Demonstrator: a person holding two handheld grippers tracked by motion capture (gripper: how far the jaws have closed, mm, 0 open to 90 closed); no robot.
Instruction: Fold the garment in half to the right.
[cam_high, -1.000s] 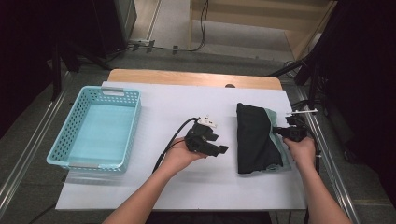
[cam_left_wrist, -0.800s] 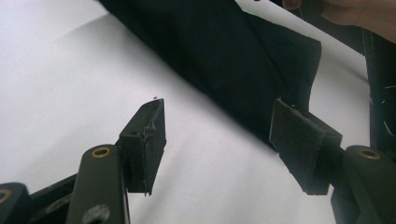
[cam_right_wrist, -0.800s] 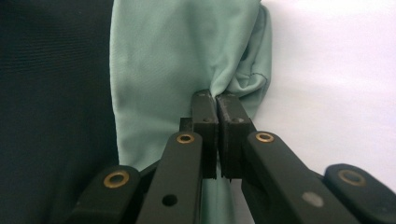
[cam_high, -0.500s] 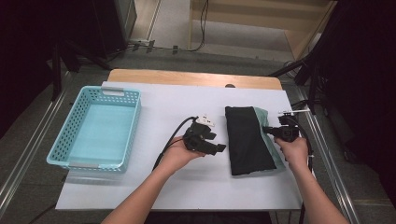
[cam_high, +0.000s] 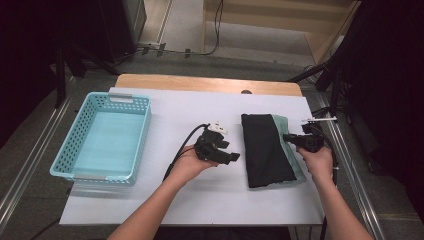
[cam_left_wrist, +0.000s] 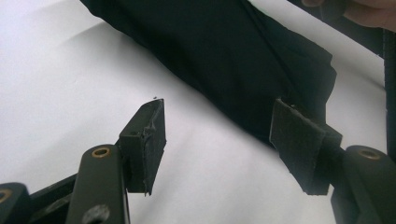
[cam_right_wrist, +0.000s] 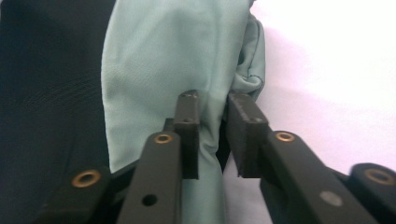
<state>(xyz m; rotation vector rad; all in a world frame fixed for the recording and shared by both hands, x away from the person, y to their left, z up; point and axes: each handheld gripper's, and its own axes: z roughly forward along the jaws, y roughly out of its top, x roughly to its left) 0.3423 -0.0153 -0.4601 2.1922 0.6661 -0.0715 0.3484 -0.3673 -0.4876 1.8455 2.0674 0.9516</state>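
1. Two layers are what you are handling: a folded black garment (cam_high: 265, 150) lying on the right half of the white surface (cam_high: 165, 200), with a pale green lining (cam_high: 283, 125) showing along its right edge. Your right hand-held gripper (cam_high: 289, 138) is pinching that green edge, its jaws closed on a bunched fold of it, as the right gripper view shows (cam_right_wrist: 212, 135).

2. Your left hand-held gripper (cam_high: 231, 156) is hovering just left of the garment with its jaws apart and nothing between them; in the left gripper view (cam_left_wrist: 219, 140) the black cloth (cam_left_wrist: 243, 60) is lying beyond the pads (cam_left_wrist: 149, 140).

3. The grip is looking shallow to me. If you are pulling or lifting from here, the thin green cloth could be slipping out, because only a narrow pleat is sitting between the pads.

4. Lifting by the lining alone could be peeling it away from the black layer, so the fold would be opening and trailing.

5. If you are closing the left jaws from this height, they could be skating over the cloth, or catching a single layer.

6. The blue basket (cam_high: 80, 172) is standing well apart at the far left; a one-sided carry across that gap could be dragging the loose end along the surface.
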